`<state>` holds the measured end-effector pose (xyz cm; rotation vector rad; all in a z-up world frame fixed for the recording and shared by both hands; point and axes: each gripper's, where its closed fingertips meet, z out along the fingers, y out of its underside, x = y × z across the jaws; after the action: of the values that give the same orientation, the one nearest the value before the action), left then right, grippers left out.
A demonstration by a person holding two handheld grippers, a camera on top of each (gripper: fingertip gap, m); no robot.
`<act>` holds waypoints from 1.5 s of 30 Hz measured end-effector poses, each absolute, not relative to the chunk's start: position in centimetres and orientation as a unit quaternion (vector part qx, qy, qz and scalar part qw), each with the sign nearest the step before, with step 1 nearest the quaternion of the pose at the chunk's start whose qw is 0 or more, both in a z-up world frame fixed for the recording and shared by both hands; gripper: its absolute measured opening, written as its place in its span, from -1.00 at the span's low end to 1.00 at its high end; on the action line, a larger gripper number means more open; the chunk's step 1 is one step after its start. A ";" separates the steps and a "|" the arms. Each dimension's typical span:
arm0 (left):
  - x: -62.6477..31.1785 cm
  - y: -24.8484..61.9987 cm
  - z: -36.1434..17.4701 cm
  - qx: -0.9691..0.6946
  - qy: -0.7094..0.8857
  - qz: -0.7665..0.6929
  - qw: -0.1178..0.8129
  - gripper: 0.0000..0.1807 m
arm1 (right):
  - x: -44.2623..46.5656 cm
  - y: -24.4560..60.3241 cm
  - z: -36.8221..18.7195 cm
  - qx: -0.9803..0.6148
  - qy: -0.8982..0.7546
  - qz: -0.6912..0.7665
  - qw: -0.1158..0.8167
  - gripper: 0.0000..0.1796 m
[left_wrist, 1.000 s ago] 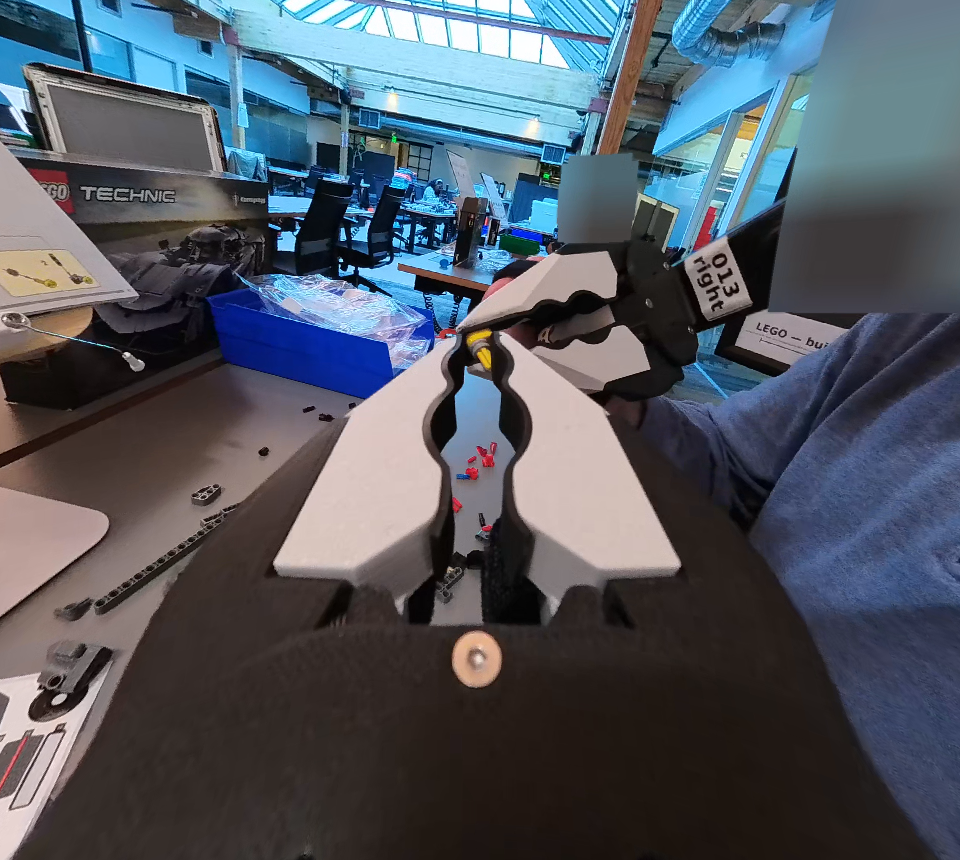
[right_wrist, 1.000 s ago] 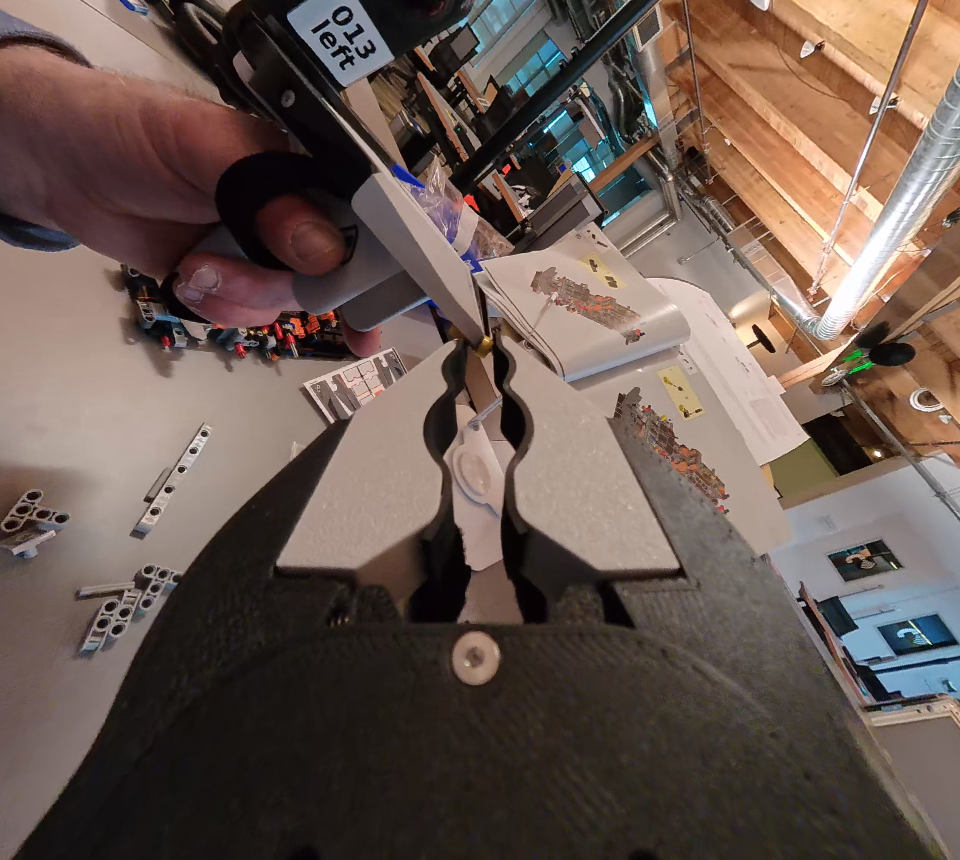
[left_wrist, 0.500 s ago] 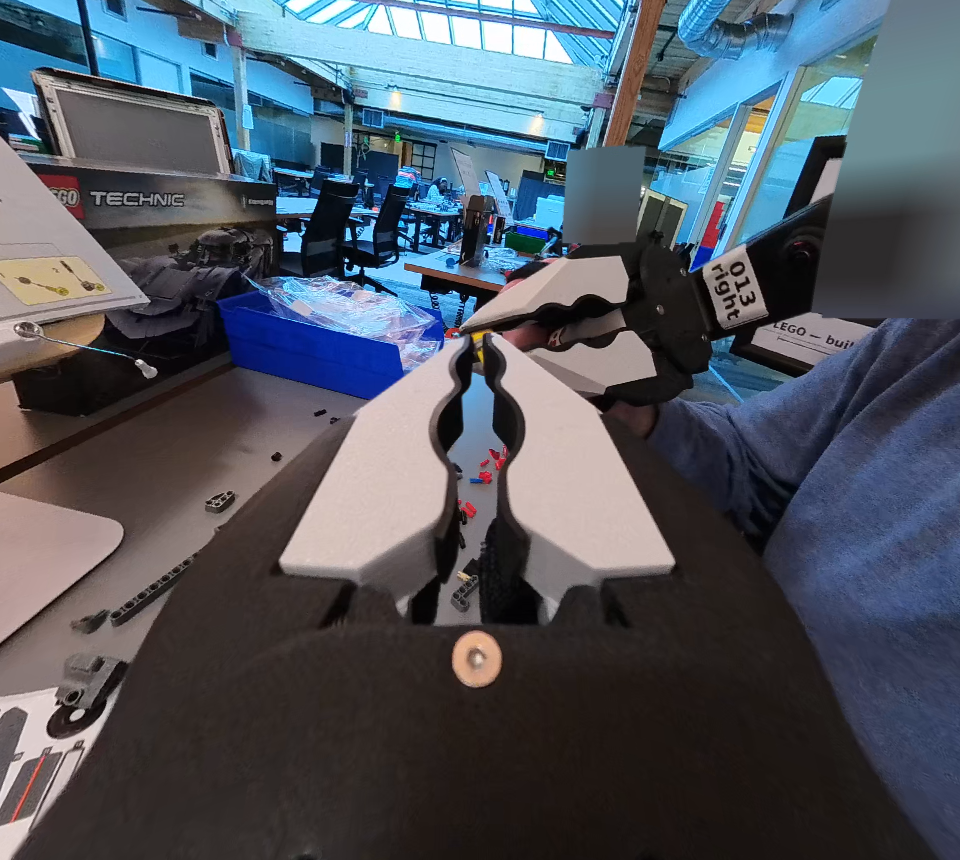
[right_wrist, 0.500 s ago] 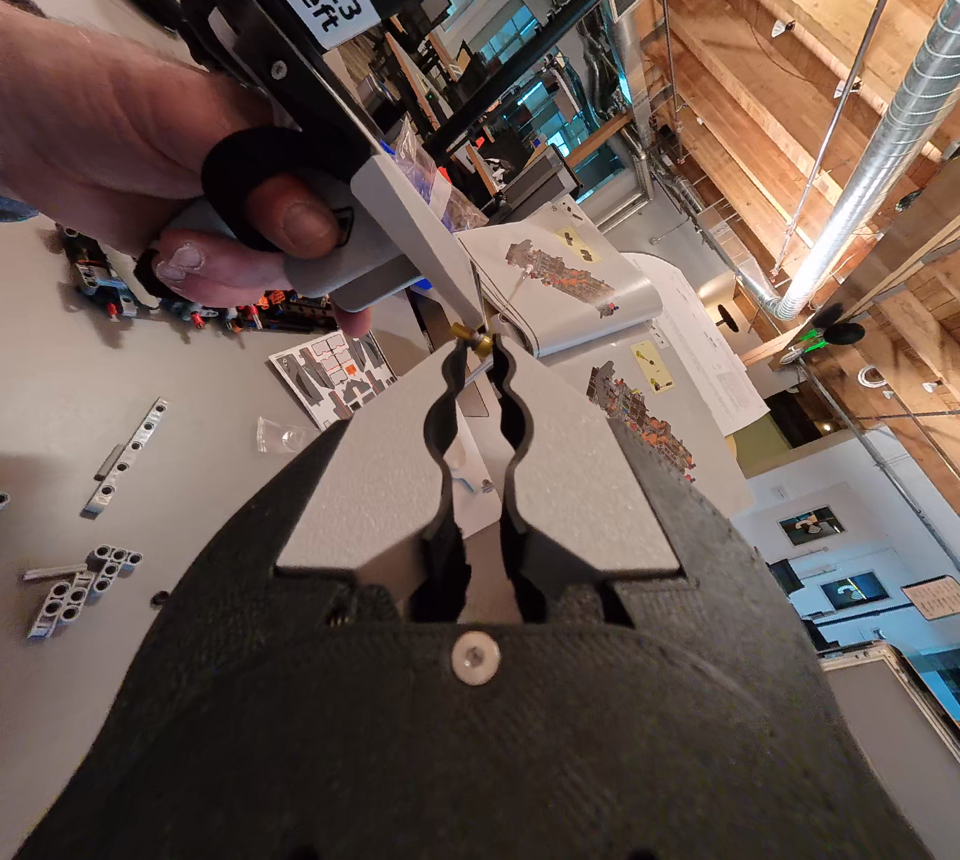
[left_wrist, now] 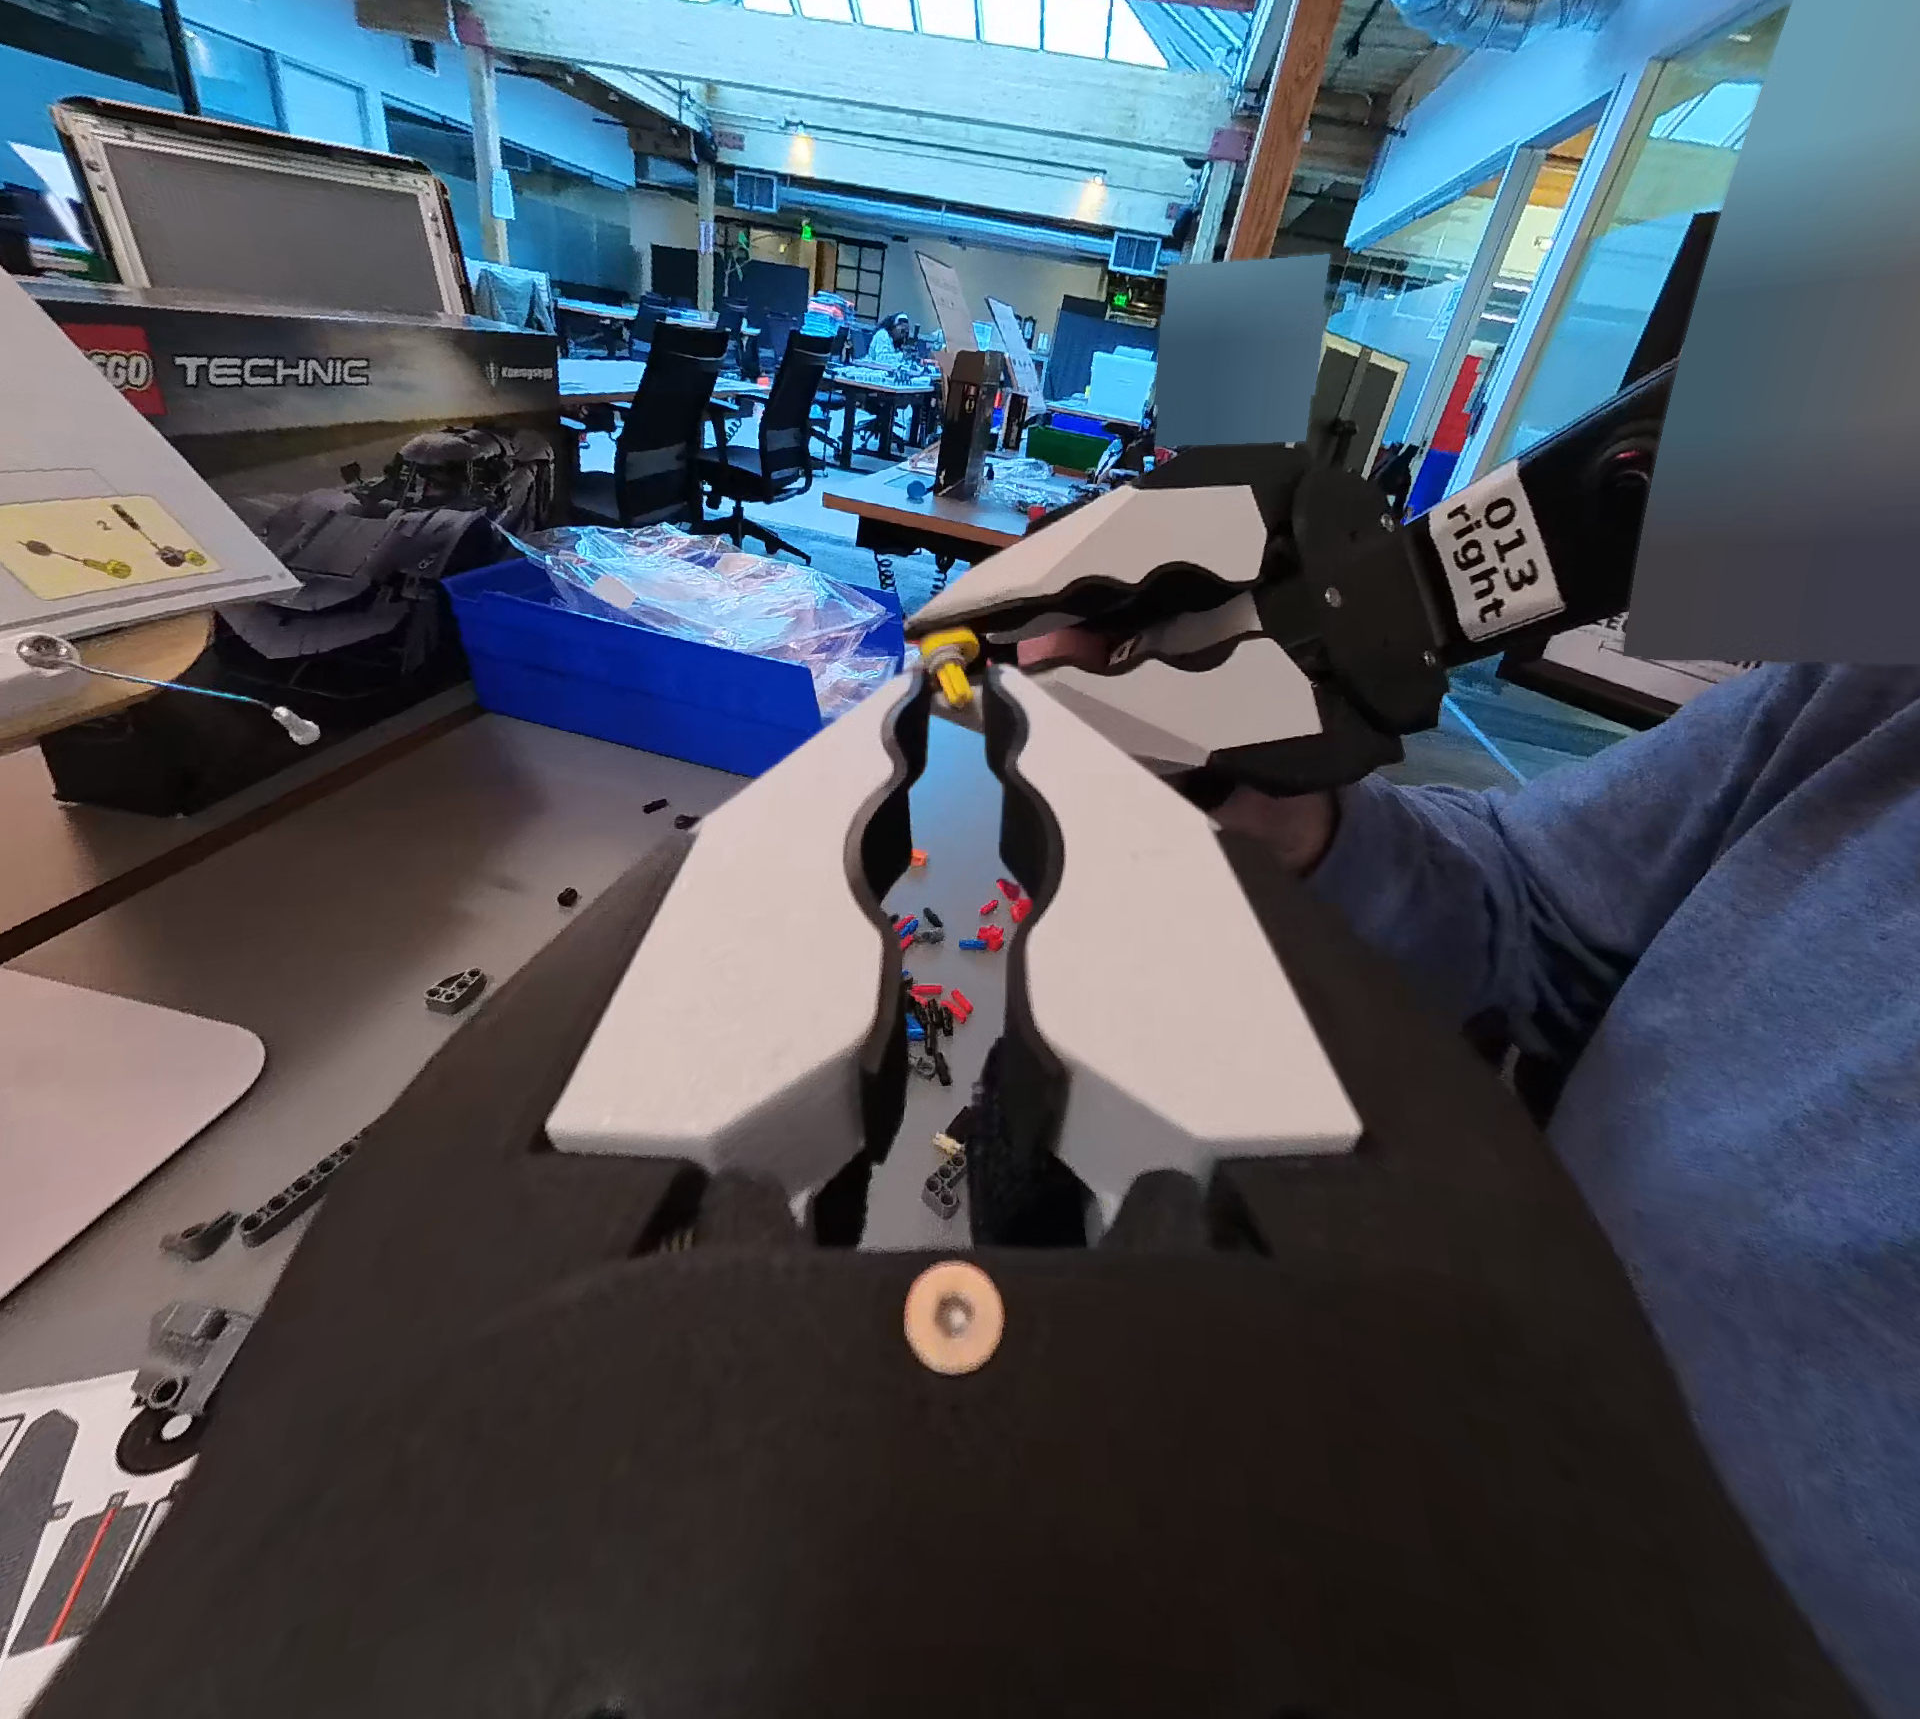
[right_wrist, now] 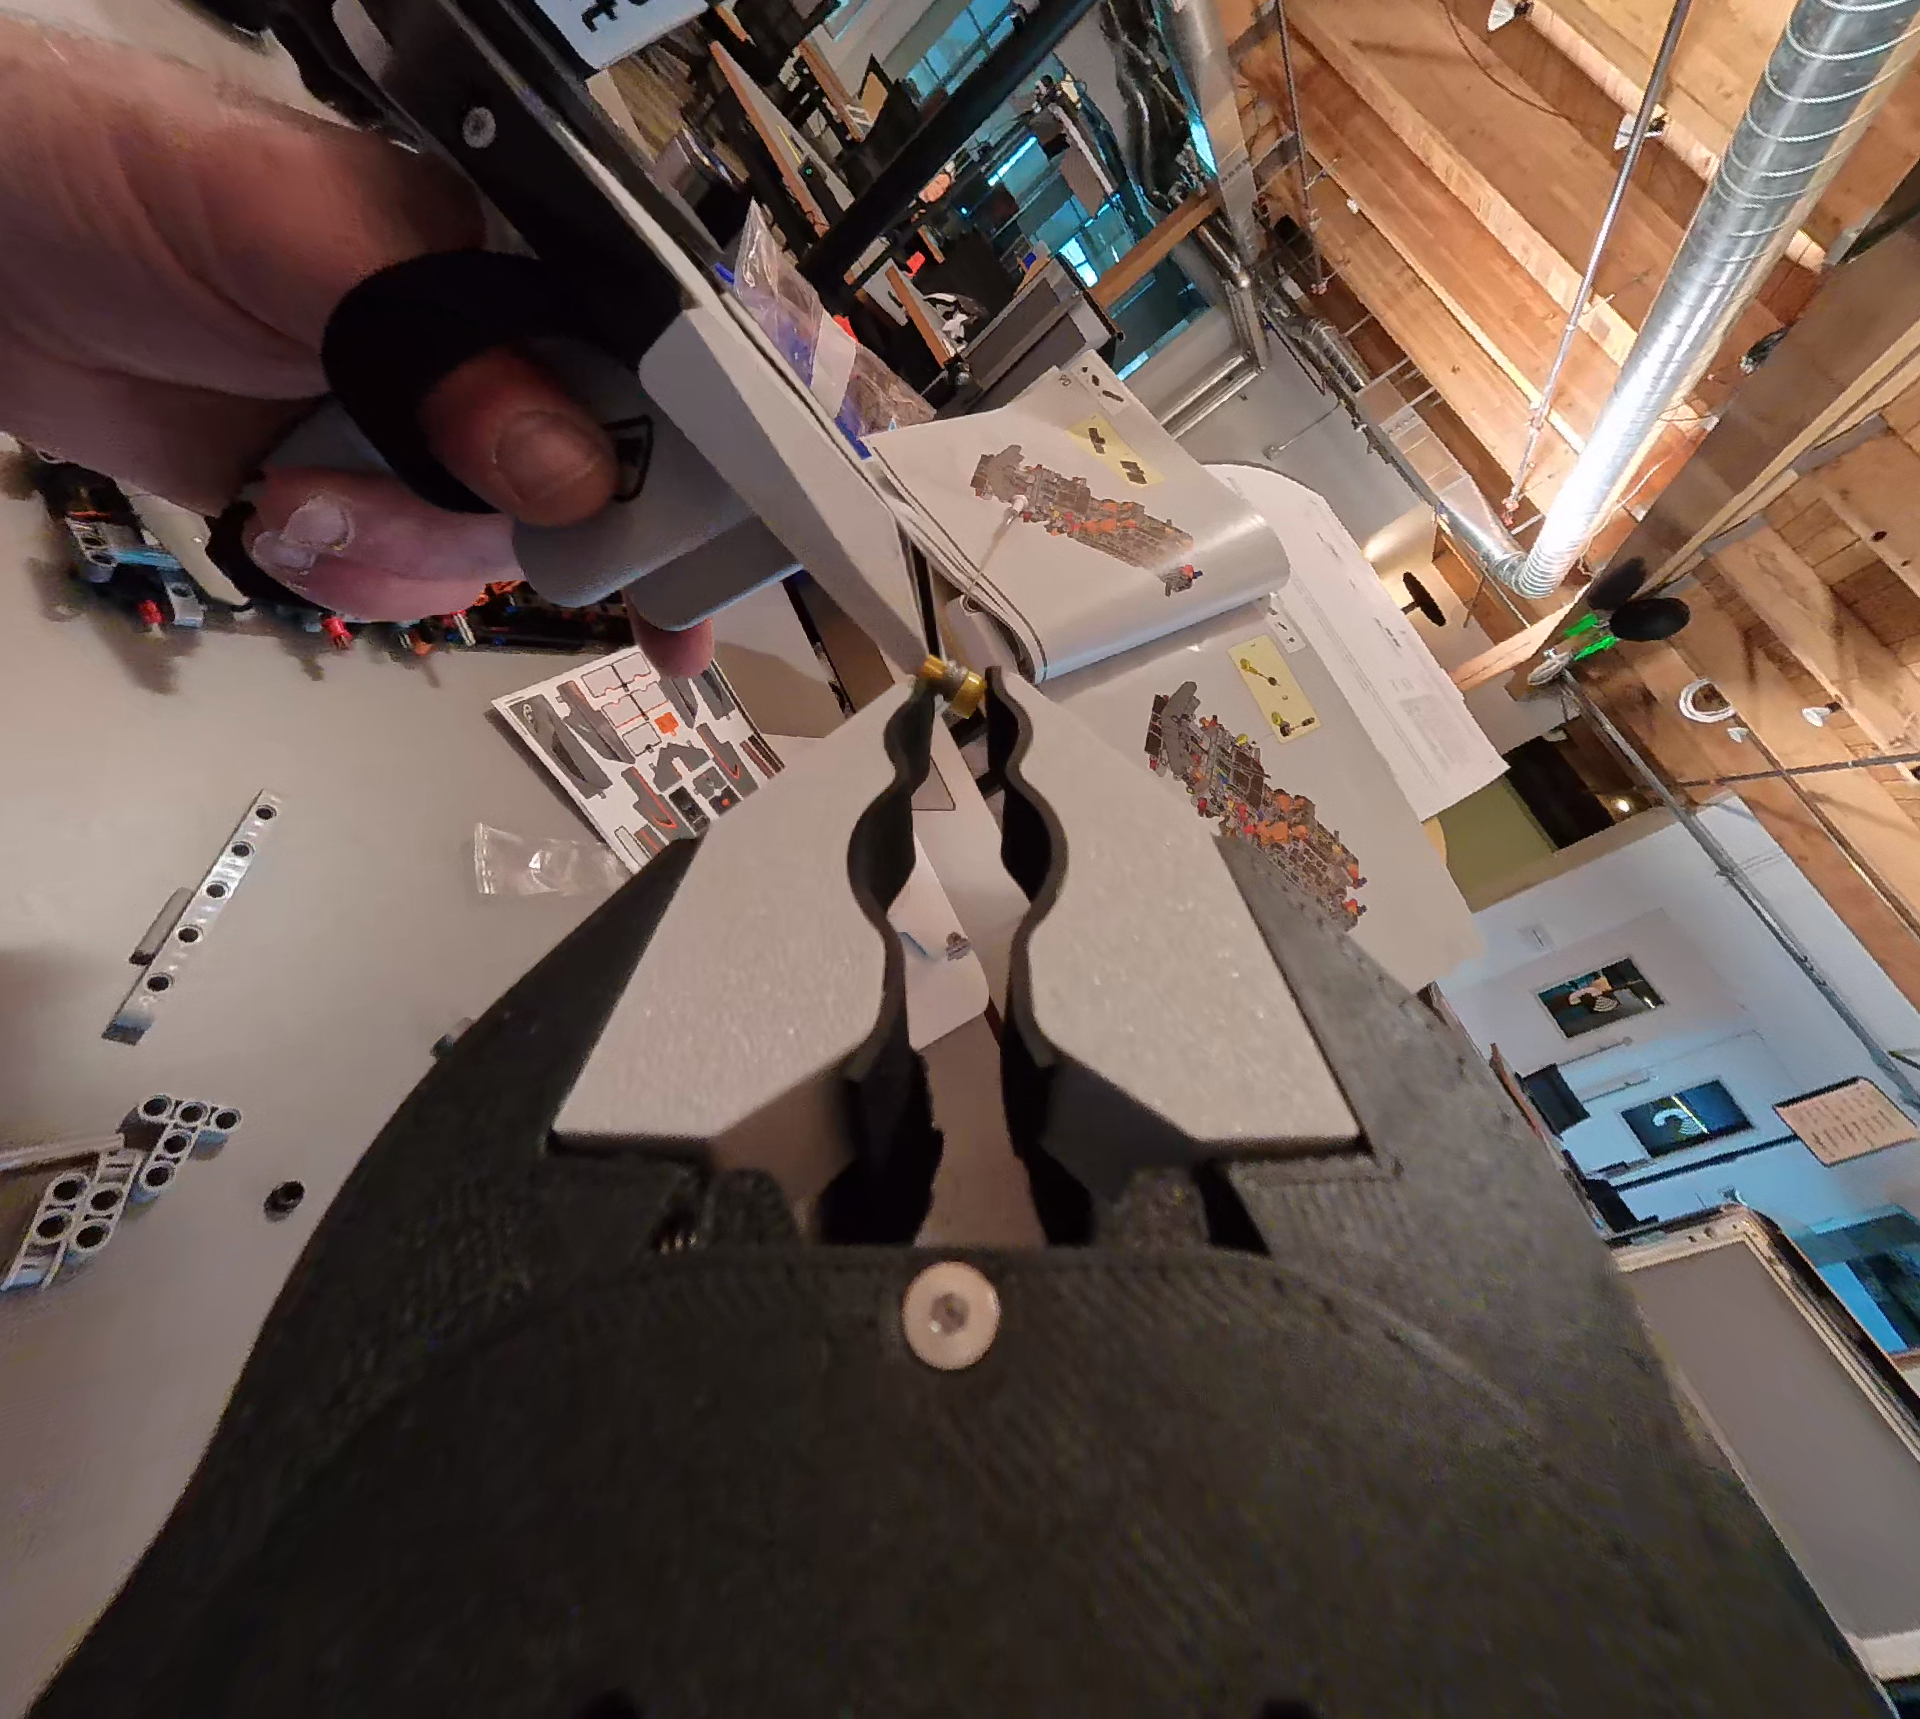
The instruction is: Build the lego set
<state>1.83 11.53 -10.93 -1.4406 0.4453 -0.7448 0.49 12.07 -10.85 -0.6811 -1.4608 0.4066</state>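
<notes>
A small yellow lego piece (left_wrist: pixel 951 670) sits in the air above the bench (left_wrist: pixel 343 880), right where the tips of the 2 tools meet. In the left wrist view it stands just at the tip gap of the left tool (left_wrist: pixel 954 705), whose fingers are drawn close with a narrow slit between the tips; whether they actually pinch the piece cannot be told. The right tool (left_wrist: pixel 920 625) comes in from the right with its tips nearly closed at the yellow piece, and its grip on it cannot be told either. In the right wrist view the same piece (right_wrist: pixel 956 684) lies at the tips of the right tool (right_wrist: pixel 951 705), touching the tip of the left tool (right_wrist: pixel 914 646), which a hand (right_wrist: pixel 208 319) holds.

Below the tools, a scatter of small red, blue and black pins (left_wrist: pixel 940 963) lies on the bench. Toward the bench's left side lie a long black beam (left_wrist: pixel 296 1191) and a small grey link (left_wrist: pixel 455 991). A blue bin (left_wrist: pixel 623 672) holding clear plastic bags (left_wrist: pixel 717 594) stands at the far edge, next to the lego box (left_wrist: pixel 301 391). An open instruction booklet (right_wrist: pixel 1091 526) and a sticker sheet (right_wrist: pixel 644 750) also lie on the bench, with a grey beam (right_wrist: pixel 197 916) and grey connectors (right_wrist: pixel 114 1170) farther along it.
</notes>
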 end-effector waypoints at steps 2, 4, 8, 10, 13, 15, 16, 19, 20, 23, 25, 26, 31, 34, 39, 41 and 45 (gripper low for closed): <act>1.8 11.6 -10.9 -0.639 0.194 -0.333 0.666 -0.94 | 0.5 12.1 -10.8 -0.300 -0.649 0.173 0.677 -0.92; 1.8 11.7 -11.0 -0.639 0.193 -0.336 0.664 -0.94 | 0.6 12.1 -10.9 -0.297 -0.649 0.165 0.681 -0.93; 1.8 11.6 -11.1 -0.643 0.195 -0.338 0.659 -0.97 | 0.6 12.0 -11.0 -0.298 -0.652 0.169 0.677 -0.92; 1.9 11.6 -11.1 -0.643 0.195 -0.348 0.654 -0.97 | 0.7 11.9 -11.0 -0.294 -0.654 0.167 0.677 -0.92; 1.8 11.4 -11.0 -0.644 0.198 -0.360 0.645 -0.97 | 0.9 11.6 -10.9 -0.286 -0.659 0.165 0.676 -0.87; 1.9 11.2 -11.0 -0.647 0.205 -0.371 0.634 -0.97 | 1.0 11.4 -10.9 -0.283 -0.663 0.164 0.673 -0.87; 1.9 11.2 -10.9 -0.647 0.207 -0.374 0.631 -0.97 | 1.1 11.4 -11.0 -0.283 -0.666 0.163 0.671 -0.87; 2.1 11.0 -11.0 -0.651 0.214 -0.383 0.619 -0.97 | 1.3 11.6 -11.1 -0.278 -0.671 0.154 0.669 -0.86; 2.2 11.0 -11.0 -0.653 0.217 -0.388 0.613 -0.97 | 1.4 11.6 -11.1 -0.277 -0.673 0.151 0.669 -0.85; 2.2 11.0 -11.5 -0.666 0.224 -0.390 0.595 -0.97 | 2.0 12.1 -11.1 -0.269 -0.682 0.132 0.668 -0.82; 2.3 11.0 -12.0 -0.678 0.231 -0.391 0.578 -0.97 | 2.3 12.1 -11.2 -0.255 -0.693 0.114 0.665 -0.81; 2.4 11.0 -12.1 -0.681 0.232 -0.392 0.573 -0.97 | 2.5 12.0 -11.3 -0.246 -0.700 0.103 0.662 -0.81; 3.5 11.0 -12.8 -0.691 0.244 -0.412 0.541 -0.97 | 2.6 11.4 -12.6 -0.207 -0.736 0.058 0.642 -0.83; 4.1 10.9 -13.3 -0.696 0.249 -0.420 0.527 -0.97 | 2.7 11.1 -13.3 -0.195 -0.747 0.052 0.634 -0.89; 4.6 10.9 -13.8 -0.699 0.245 -0.434 0.513 -0.97 | 3.2 11.1 -13.9 -0.204 -0.754 0.061 0.621 -0.93; 4.9 11.0 -13.9 -0.699 0.245 -0.437 0.510 -0.97 | 3.5 11.2 -14.1 -0.215 -0.754 0.072 0.616 -0.93; 5.6 11.1 -13.8 -0.692 0.241 -0.443 0.516 -0.89 | 4.4 11.3 -14.4 -0.249 -0.748 0.104 0.606 -0.95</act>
<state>5.65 11.13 -13.85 -1.6627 0.5794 -1.0649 4.40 11.32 -14.44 -0.5759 -1.7309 0.2408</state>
